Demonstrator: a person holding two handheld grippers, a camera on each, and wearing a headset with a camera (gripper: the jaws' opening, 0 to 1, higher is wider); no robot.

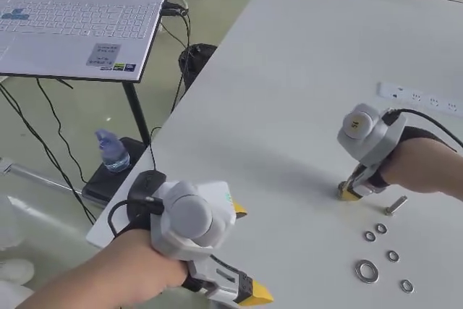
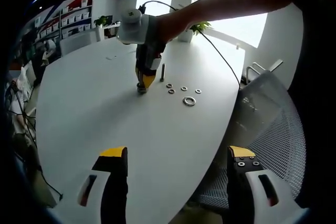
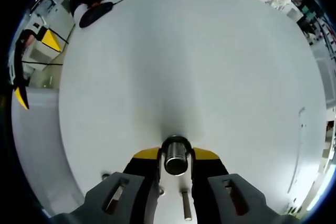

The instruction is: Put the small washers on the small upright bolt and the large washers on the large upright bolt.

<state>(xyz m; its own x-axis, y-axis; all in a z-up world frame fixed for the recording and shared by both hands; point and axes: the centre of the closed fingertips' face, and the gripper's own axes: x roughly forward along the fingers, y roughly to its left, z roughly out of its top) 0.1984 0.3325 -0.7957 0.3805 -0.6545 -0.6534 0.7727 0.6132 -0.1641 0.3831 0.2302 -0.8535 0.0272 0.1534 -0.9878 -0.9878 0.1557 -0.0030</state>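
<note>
The right gripper (image 3: 176, 153) is clamped on the large bolt (image 3: 176, 162), at the low centre of the right gripper view. The bolt's long axis points at the camera, so it is probably upright on the table (image 1: 304, 92). Seat its head flat before releasing. The left gripper (image 2: 177, 153) is wide and holds nothing.

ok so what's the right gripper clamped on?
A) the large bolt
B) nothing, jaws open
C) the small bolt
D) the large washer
A: in the right gripper view the right gripper has its jaws shut on the large bolt, while the small bolt stands free beside it and the large washer lies loose on the table.
</note>
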